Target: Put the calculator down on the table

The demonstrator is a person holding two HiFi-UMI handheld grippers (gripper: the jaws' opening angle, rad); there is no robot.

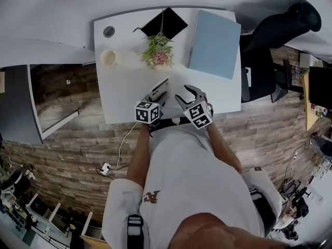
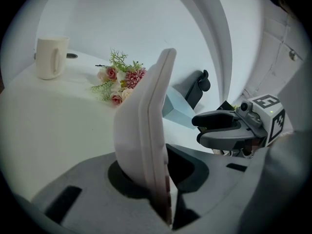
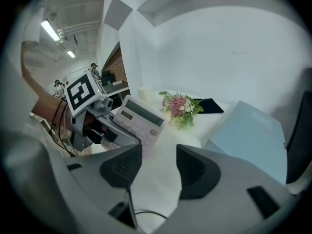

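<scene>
The pale pinkish-white plastic calculator [image 2: 146, 130] with a grey display stands edge-on between the jaws of the left gripper [image 1: 160, 94], its lower end sunk between the two dark pads and its upper end rising out ahead of them, tilted towards the small bunch of pink and white flowers [image 2: 119, 82]. The left jaws stand only a little apart, pressed against the calculator's two faces, so the grip is firm. From the head view the calculator hangs over the near part of the white rectangular table [image 1: 129, 97], close to the front edge; whether any part of it touches the tabletop cannot be told. The right gripper [image 3: 158, 165] sits just beside it, jaws spread wide with nothing but bare table between them. Farther back lie a cream mug [image 2: 51, 57], a pale blue flat box [image 1: 214, 43] and a black square cloth [image 1: 164, 23].
</scene>
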